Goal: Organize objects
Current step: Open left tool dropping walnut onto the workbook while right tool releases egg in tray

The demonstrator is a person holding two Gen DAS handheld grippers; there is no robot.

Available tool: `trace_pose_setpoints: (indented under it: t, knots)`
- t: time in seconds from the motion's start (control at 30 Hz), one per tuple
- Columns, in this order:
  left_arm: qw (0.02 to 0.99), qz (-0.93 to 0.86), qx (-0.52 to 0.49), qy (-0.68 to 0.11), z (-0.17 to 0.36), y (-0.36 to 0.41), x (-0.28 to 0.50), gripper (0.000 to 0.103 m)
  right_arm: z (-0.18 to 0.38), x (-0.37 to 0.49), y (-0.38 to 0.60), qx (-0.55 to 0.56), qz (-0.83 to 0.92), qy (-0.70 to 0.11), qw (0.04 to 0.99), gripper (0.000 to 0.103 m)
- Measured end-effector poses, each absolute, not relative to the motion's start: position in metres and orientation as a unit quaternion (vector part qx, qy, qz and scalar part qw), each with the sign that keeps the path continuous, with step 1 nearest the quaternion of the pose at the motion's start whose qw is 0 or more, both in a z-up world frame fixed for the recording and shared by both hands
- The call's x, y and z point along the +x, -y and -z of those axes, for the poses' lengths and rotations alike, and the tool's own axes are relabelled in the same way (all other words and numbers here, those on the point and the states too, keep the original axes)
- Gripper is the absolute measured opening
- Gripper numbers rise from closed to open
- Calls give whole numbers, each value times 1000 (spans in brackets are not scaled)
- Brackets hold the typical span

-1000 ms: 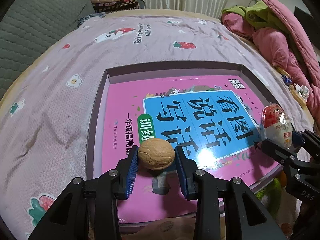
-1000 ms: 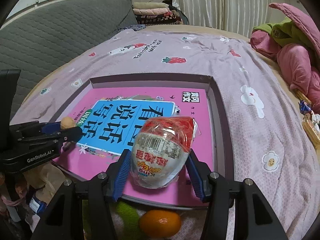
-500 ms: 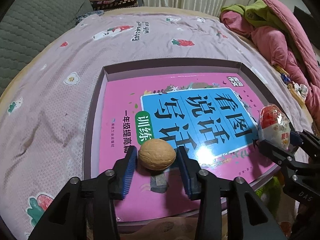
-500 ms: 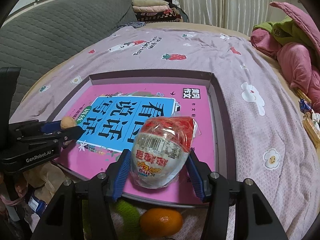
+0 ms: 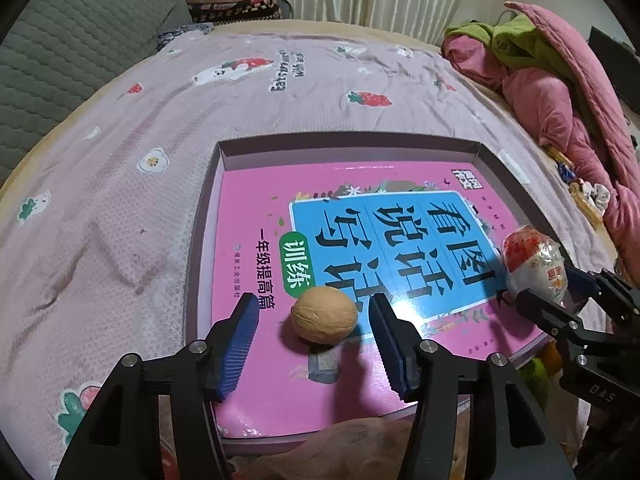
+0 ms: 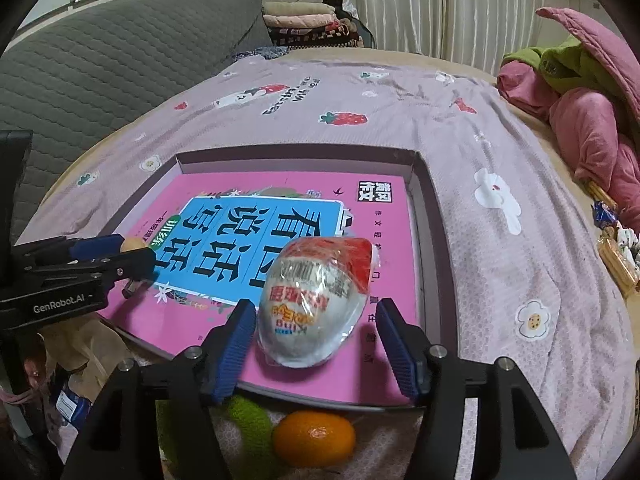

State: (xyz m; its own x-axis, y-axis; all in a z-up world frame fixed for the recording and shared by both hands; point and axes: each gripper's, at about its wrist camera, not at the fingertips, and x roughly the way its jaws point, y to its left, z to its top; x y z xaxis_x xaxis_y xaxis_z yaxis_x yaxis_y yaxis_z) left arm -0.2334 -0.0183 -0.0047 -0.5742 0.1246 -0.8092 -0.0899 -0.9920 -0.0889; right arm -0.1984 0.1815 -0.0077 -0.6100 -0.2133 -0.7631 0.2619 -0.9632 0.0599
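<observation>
left gripper (image 5: pixel 314 314): jaws apart, walnut (image 5: pixel 323 314) loose between them on pink book (image 5: pixel 256 280) in tray (image 5: pixel 200 240) | right gripper (image 6: pixel 316 322): released, wrapped egg (image 6: pixel 316 300) on book | risk: both round; glossy cover may let them roll

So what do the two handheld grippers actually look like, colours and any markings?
Both are matte black. The left gripper and right gripper have ridged blue finger pads and silver screws. White lettering reads "GenRobot.AI" on the left body and "DAS" on the right.
</observation>
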Motion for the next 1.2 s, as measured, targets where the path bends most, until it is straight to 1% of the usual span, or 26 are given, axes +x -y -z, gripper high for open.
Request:
trace_pose_setpoints:
  t: [0.1,0.2,0.47,0.6,0.7,0.83,1.2]
  knots:
    - [63,-888,-455,22,2,19,-232,64,6,-197,-182,417,899,-32,131,63]
    - [67,-892,-448,19,-3,18,-228,65,4,-196,-182,412,901,-34,130,66]
    - [67,-907,-416,15,-19,19,-214,66,-4,-190,-183,397,908,-35,131,66]
    - [72,-912,-403,20,-27,22,-208,69,-11,-186,-184,382,914,-33,132,66]
    - [69,-916,-394,20,-32,23,-202,70,-17,-182,-185,371,918,-29,136,66]
    - [64,-923,-380,18,-38,25,-194,71,-24,-177,-185,356,923,-24,142,72]
    - [66,-933,-354,19,-50,24,-174,71,-40,-165,-191,328,932,-1,156,74]
